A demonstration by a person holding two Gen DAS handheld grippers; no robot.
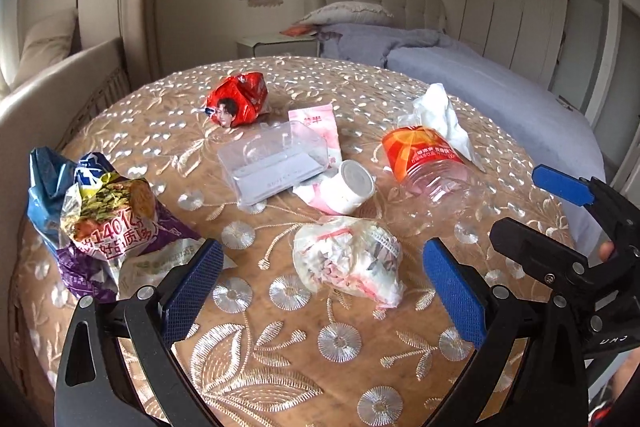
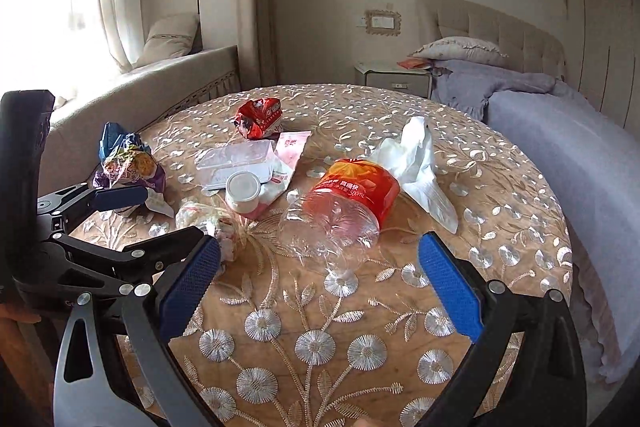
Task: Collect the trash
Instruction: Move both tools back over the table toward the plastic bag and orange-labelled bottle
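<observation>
Trash lies on a round table with an embroidered cloth (image 1: pixel 280 347). A crumpled white and pink plastic wad (image 1: pixel 347 259) sits just ahead of my open left gripper (image 1: pixel 322 287), between its blue pads. A crushed clear bottle with an orange label (image 2: pixel 344 207) lies ahead of my open right gripper (image 2: pixel 320 291). Farther off are a white tissue (image 2: pixel 416 163), a small white cup (image 1: pixel 354 187), a clear plastic box (image 1: pixel 272 163), a pink packet (image 1: pixel 316 123), a red snack bag (image 1: pixel 238 99) and a heap of crumpled snack bags (image 1: pixel 100 219) at the left.
A bed with a lilac cover (image 2: pixel 560 155) runs along the table's right side. A nightstand (image 2: pixel 394 79) stands behind the table. A beige window seat with a cushion (image 2: pixel 168 39) lies at the left. The near part of the cloth (image 2: pixel 320 367) holds only embroidery.
</observation>
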